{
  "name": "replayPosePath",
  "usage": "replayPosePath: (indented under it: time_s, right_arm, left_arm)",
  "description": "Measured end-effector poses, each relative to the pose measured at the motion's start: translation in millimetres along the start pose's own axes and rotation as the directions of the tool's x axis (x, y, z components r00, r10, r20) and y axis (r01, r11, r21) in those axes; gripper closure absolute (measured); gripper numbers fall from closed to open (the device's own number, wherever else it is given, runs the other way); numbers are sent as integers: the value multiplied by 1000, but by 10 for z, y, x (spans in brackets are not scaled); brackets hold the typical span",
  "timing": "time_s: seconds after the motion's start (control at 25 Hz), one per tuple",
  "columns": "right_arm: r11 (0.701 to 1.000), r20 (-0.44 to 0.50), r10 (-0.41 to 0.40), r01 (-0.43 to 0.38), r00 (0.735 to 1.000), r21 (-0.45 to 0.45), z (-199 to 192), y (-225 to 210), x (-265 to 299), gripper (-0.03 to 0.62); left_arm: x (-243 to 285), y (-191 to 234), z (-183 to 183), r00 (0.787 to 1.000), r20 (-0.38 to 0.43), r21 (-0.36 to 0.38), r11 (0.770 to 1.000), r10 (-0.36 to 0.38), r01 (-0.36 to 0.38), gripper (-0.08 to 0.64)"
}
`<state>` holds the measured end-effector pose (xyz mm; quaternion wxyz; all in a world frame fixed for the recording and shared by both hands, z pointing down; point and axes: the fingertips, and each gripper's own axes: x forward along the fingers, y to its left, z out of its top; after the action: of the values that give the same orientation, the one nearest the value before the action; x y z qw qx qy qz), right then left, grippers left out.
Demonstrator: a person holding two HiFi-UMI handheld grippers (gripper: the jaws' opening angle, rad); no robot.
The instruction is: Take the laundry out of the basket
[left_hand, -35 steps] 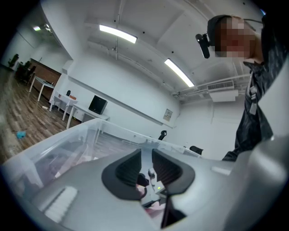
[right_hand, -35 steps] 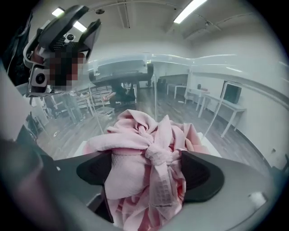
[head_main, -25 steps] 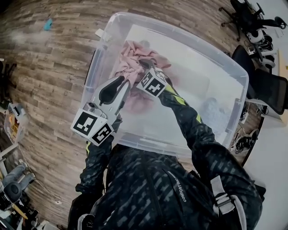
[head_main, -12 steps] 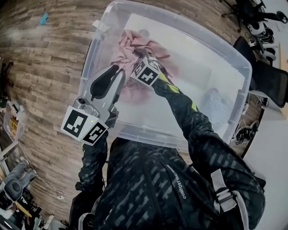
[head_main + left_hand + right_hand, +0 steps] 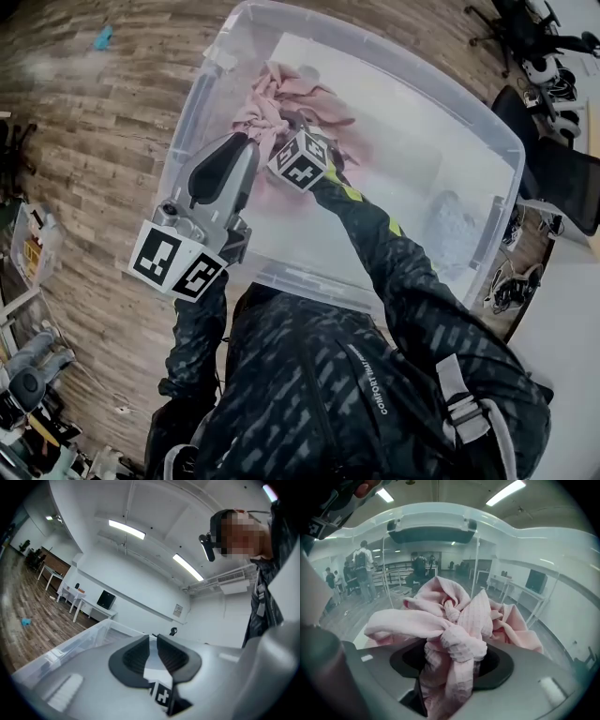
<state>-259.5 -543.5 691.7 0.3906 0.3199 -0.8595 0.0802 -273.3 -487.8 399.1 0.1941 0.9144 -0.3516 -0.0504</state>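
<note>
The clear bin (image 5: 412,141) sits on a wood floor (image 5: 103,112). A pink cloth (image 5: 281,98) lies bunched and knotted in the bin's far left corner. A pale grey bundle (image 5: 450,225), too blurred to identify, sits against the bin's right wall, well apart from the cloth.

The right gripper (image 5: 286,122) reaches down into the bin. Its jaws have just been closing and are now partly closed on a thick wad of the cloth (image 5: 454,620), which fills the gap between the pads (image 5: 492,665).

The left gripper (image 5: 236,145) hangs level over the bin's near left side, just beside the right one. Its jaws (image 5: 153,641) are drawn almost together, with only a thin slit between them, and they hold nothing.
</note>
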Motion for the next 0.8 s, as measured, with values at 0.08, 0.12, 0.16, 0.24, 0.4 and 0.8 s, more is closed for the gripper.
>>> replayPosePath:
  time_s: [0.08, 0.12, 0.16, 0.24, 0.4, 0.8]
  right_arm:
    - [999, 38, -25, 24, 999, 25, 32, -29, -65, 360]
    - [999, 55, -34, 32, 998, 36, 53, -46, -100, 381]
    - [998, 70, -40, 37, 997, 47, 78, -59, -133, 398]
    - [996, 99, -47, 40, 994, 75, 121, -77, -202, 421]
    - [986, 178, -62, 32, 982, 165, 203, -155, -424, 439]
    - [962, 364, -144, 44, 920, 269, 622, -487, -1391, 440]
  left_arm:
    - [-14, -42, 33, 1000, 16, 8, 1000, 0, 0, 506]
    - [-19, -66, 46, 1000, 21, 15, 1000, -2, 2, 508]
    - [-27, -89, 63, 1000, 25, 23, 1000, -4, 3, 508]
    - [-48, -134, 106, 999, 38, 35, 999, -5, 4, 509]
    - [-79, -242, 200, 997, 74, 62, 998, -10, 5, 512]
    - [-299, -393, 522, 989, 150, 111, 994, 7, -24, 522]
